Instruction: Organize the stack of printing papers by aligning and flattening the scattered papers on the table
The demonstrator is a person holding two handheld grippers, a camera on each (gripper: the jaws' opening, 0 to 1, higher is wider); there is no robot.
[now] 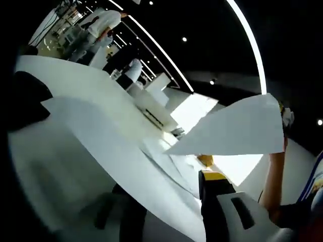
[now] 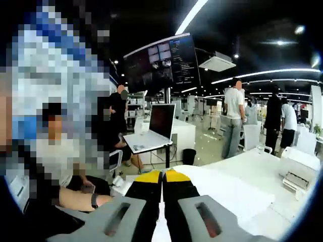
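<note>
Your right gripper [image 2: 162, 177]: jaws pressed together on a sheet [image 2: 217, 189], its edge between the yellow tips. Your left gripper [image 1: 166, 201]: can't tell how wide; a sheet [image 1: 101, 146] lies across its jaws. At 3 o'clock in the left gripper view, a lifted sheet [image 1: 237, 128] above the table [image 1: 75, 80]. Right gripper view: laptop [image 2: 160, 123] at 12, monitor [image 2: 161, 60] above, printer [image 2: 300, 169] at 3, people standing.

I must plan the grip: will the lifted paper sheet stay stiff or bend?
Probably floppy: the lifted sheet is thin and held by one edge, so it should sag. Likely light and easy to crease, as the right hand-held gripper pinches paper between shut jaws.
</note>
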